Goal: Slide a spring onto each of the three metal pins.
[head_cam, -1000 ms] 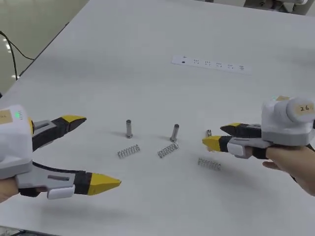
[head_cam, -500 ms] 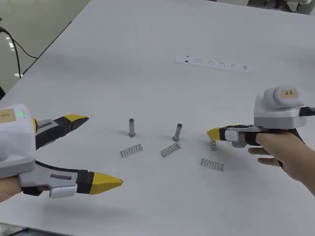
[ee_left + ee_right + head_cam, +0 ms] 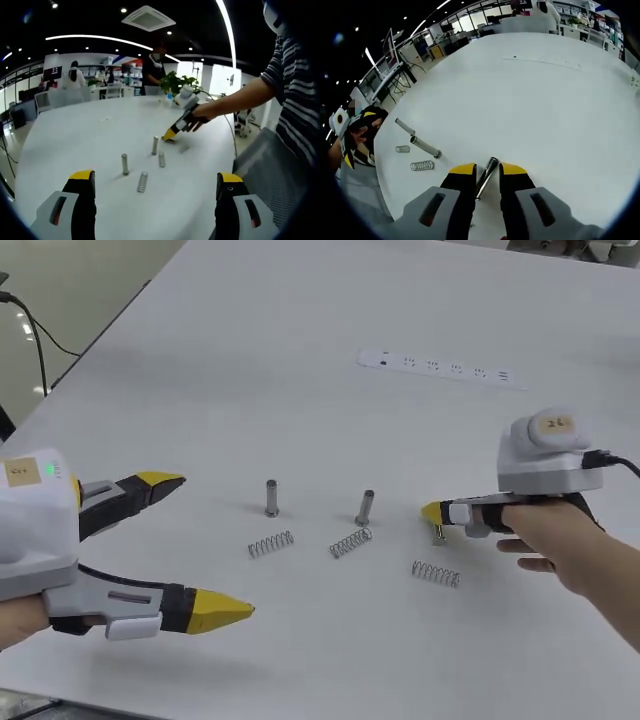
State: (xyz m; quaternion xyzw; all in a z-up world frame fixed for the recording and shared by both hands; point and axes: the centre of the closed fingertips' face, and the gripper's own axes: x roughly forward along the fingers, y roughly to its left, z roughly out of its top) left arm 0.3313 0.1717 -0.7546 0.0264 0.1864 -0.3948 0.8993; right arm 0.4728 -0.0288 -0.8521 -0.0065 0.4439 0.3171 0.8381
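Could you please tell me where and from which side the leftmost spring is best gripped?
Probably at its middle coils, from above: the leftmost spring lies flat on the table, clear of the left pin, so jaws closing across its width, not lengthwise, shouldn't squash it.

pins (image 3: pixel 271 497): two upright | third pin (image 3: pixel 486 176): between right tongs (image 3: pixel 432 512) | springs (image 3: pixel 350 542): three flat

sticker (image 3: pixel 553 423) reading 26, right gripper (image 3: pixel 434 513)
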